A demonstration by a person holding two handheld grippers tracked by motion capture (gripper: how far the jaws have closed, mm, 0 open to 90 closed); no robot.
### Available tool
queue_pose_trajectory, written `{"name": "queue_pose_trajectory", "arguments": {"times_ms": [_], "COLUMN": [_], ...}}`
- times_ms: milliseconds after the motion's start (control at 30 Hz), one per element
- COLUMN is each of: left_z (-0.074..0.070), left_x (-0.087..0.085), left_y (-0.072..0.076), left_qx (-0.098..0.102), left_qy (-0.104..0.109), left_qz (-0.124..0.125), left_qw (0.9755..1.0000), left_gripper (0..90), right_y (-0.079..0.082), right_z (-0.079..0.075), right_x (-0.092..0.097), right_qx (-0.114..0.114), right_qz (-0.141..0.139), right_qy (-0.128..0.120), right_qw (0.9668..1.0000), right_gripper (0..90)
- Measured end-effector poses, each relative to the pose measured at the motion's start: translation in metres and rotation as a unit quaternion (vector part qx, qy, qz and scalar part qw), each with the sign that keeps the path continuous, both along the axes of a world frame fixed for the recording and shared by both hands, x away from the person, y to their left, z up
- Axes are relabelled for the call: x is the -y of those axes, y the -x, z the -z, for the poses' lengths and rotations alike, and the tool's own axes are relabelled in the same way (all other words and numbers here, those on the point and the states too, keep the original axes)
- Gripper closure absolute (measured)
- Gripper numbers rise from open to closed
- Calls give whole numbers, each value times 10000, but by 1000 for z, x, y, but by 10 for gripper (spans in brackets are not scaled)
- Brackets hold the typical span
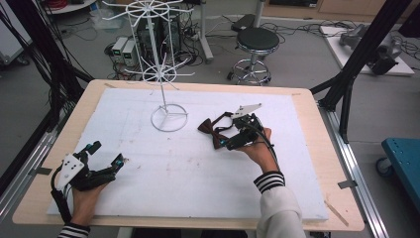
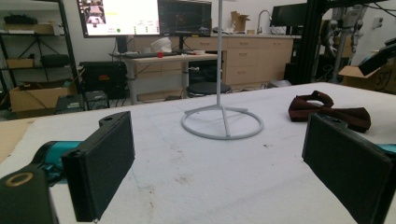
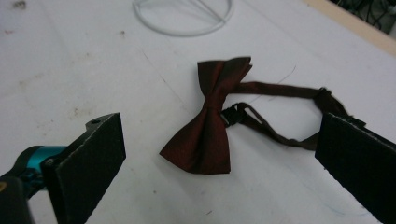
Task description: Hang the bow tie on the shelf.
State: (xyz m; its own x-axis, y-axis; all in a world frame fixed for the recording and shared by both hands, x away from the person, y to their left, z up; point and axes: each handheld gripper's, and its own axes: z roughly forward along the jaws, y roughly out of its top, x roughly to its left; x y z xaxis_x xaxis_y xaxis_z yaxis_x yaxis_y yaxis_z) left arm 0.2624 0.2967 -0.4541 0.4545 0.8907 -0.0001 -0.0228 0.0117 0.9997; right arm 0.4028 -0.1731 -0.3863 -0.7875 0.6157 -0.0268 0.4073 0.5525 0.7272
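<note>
Two spread hand-held grippers — left (image 1: pixel 105 154) near the front-left corner, right (image 1: pixel 233 130) over a maroon bow tie (image 3: pixel 210 121) mid-tabletop (image 1: pixel 307 106); white wire stand (image 1: pixel 169 118) nearer the far edge, stool (image 1: pixel 256 39) beyond.

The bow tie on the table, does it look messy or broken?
Not broken. The dark red bow tie lies flat on the white mat with its strap sprawled in a loose loop beside it. The white rack stands upright and bare. Only small brown specks mark the mat.

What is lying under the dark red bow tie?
The bow tie lies directly on the white foam board. Its strap rests there too. The board beneath the bow itself is covered.
</note>
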Motion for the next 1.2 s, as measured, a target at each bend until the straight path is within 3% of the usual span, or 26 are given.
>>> {"name": "queue_pose_trajectory", "arguments": {"times_ms": [400,500,700,933,967,1100,1200], "left_z": [0,0,0,0,0,0,0], "left_x": [0,0,0,0,0,0,0], "left_y": [0,0,0,0,0,0,0], "left_qx": [-5,-3,-5,-9,-11,-11,-19], "left_qy": [1,15,20,9,0,15,-6], "left_qz": [8,2,3,7,6,-2,7], "left_qw": [10000,10000,10000,10000,10000,10000,10000], "left_gripper": [97,96,97,97,96,97,97], "right_y": [-13,-16,-22,-24,-25,-26,-27], "right_z": [15,17,24,28,30,33,35], "right_x": [-16,-21,-25,-27,-27,-27,-27], "right_qx": [-474,-589,-819,-947,-964,-1032,-1096], "right_qz": [-6,-34,13,-18,-52,-56,-138], "right_qy": [362,445,615,524,554,613,635], "right_qw": [9982,9973,9947,9941,9938,9928,9918], "right_gripper": [58,172,219,274,321,372,529]}}
